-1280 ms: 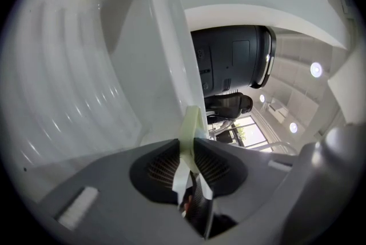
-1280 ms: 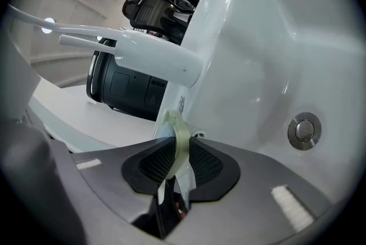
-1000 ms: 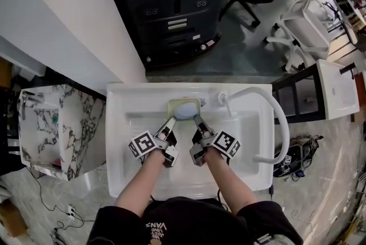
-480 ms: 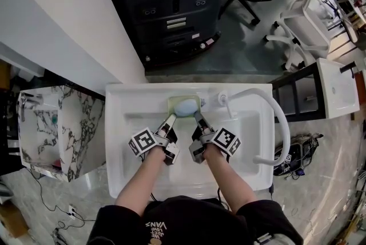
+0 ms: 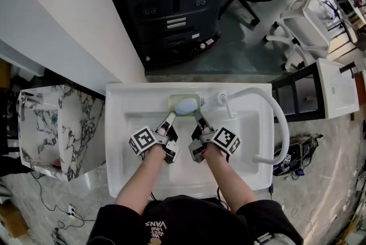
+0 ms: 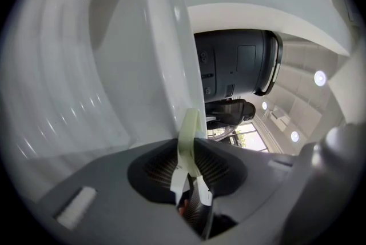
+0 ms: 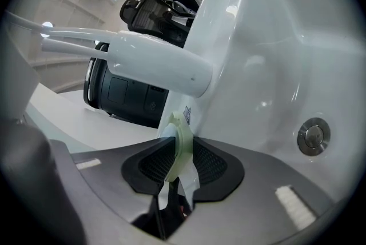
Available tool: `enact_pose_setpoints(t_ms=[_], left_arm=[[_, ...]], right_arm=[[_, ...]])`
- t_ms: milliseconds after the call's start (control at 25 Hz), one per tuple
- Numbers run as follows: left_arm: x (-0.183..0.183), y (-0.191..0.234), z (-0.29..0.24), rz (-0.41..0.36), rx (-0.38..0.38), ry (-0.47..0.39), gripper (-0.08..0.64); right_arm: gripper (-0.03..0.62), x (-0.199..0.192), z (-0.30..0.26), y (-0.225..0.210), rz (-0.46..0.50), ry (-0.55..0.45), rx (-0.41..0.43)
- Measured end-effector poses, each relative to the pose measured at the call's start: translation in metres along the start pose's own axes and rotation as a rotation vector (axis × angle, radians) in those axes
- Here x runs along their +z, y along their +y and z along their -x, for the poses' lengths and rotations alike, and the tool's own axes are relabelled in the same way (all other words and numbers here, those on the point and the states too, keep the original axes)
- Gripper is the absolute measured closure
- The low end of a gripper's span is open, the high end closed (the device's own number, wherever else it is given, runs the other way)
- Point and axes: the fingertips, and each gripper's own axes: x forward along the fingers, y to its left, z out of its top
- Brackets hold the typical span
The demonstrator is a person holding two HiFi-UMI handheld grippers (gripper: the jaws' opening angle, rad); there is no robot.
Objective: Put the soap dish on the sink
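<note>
1. Fingers [image 6: 158,168] of my left gripper [image 5: 171,119] are clenching the dish's [image 5: 171,103] left rim, and my right gripper [image 5: 197,117] is clamping its right rim. Both gripper views are showing the thin edge pinched between the pads [image 7: 218,164].
2. I am holding the dish over the middle of the sink's [image 5: 117,141] far ledge, just left of the spout [image 5: 283,129] base. I cannot tell whether its underside is bearing fully on the ledge.
3. Over the last second the dish has crept only slightly toward the far edge, and my hands are staying almost still. I am reading that as the placement being nearly finished. Settling the dish and letting go is probably all that is left.
4. I am handling a pale green, thin-walled dish shaped as a rounded rectangle, probably hard plastic. It is carrying a smooth, pale blue oval soap [image 5: 186,105].
5. I am working over a glossy white sink with rounded corners. The spout is arching over its right side as a smooth white tube, and the black pads are looking ribbed and rubbery.
</note>
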Motion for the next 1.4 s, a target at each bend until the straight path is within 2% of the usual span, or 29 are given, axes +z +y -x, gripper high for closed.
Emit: enact_pose_setpoints(t_ms=[280,400,480,680,1000,1200,1400], left_arm=[[0.0,-0.003,0.002,-0.021,-0.02,0.008,0.437],[0.002,-0.005,0.003,-0.046,-0.024,0.014,0.377],[0.002,-0.006,0.005,-0.081,-0.021,0.026,0.377],[-0.003,-0.007,0.012,-0.21,0.007,0.063,0.377],[0.003,0.004,0.028,-0.54,0.154,0.082,0.379],[-0.003,0.003,0.03,-0.661,0.187,0.116,0.382],[-0.009,-0.002,0.027,-0.753,0.186,0.136,0.458]], right_arm=[[0.497,0.007,0.009,0.002,0.058,-0.027,-0.004],[0.499,0.006,0.014,0.0,0.122,-0.022,-0.023],[0.499,0.003,0.016,-0.002,0.167,-0.016,-0.039],[0.499,-0.001,0.021,-0.005,0.257,-0.005,-0.073],[0.5,-0.009,0.024,-0.002,0.402,0.03,-0.092],[0.523,-0.01,0.026,-0.002,0.491,0.043,-0.109],[0.575,-0.011,0.026,0.001,0.534,0.052,-0.101]])
